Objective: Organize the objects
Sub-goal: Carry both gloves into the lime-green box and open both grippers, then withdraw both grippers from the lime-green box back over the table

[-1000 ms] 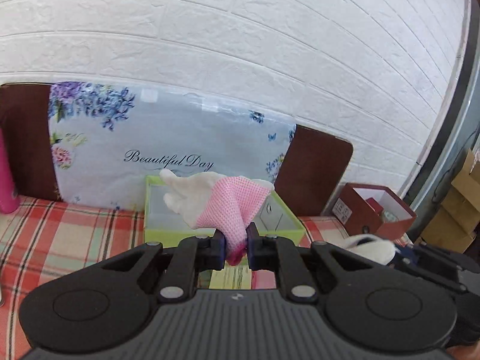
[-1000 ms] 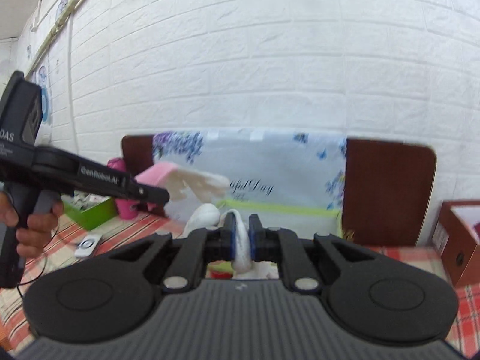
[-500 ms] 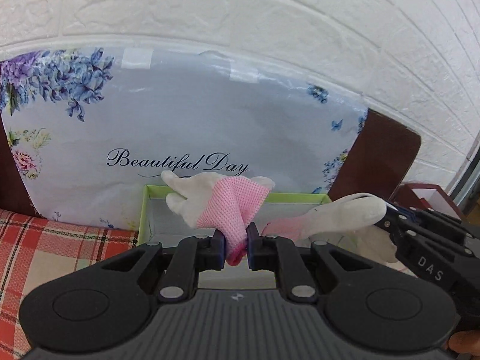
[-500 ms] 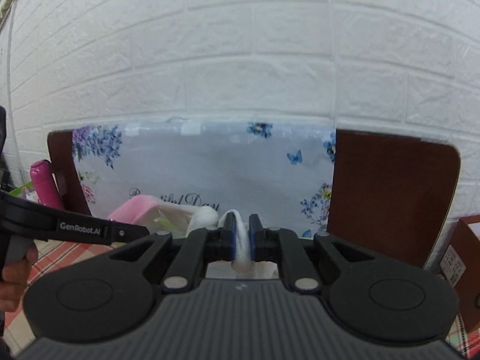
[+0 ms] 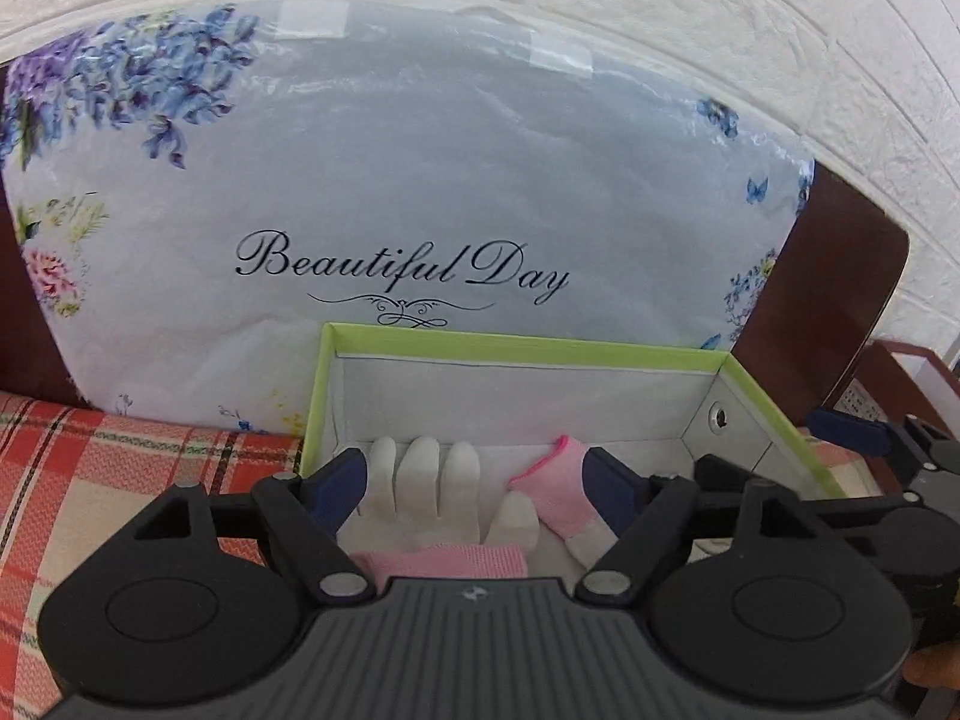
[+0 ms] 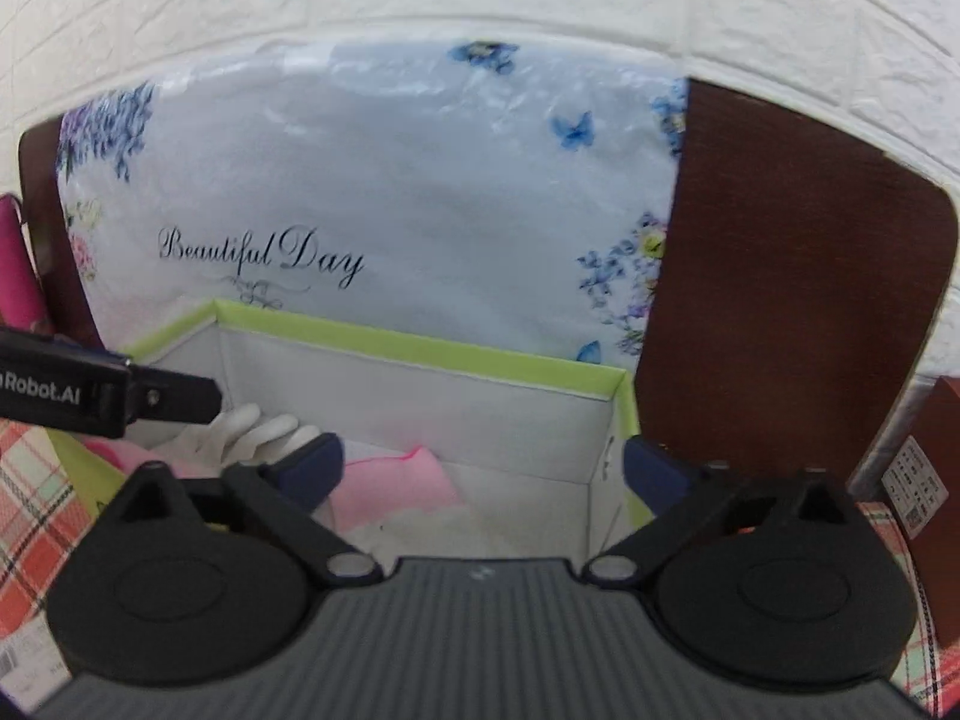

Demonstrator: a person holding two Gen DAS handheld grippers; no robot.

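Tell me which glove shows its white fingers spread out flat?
The left glove, between the left gripper fingers. The right glove lies bunched, pink cuff up.

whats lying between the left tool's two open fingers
In the left wrist view, the left tool is open over the green box; the white-and-pink glove lies between its fingers, released.
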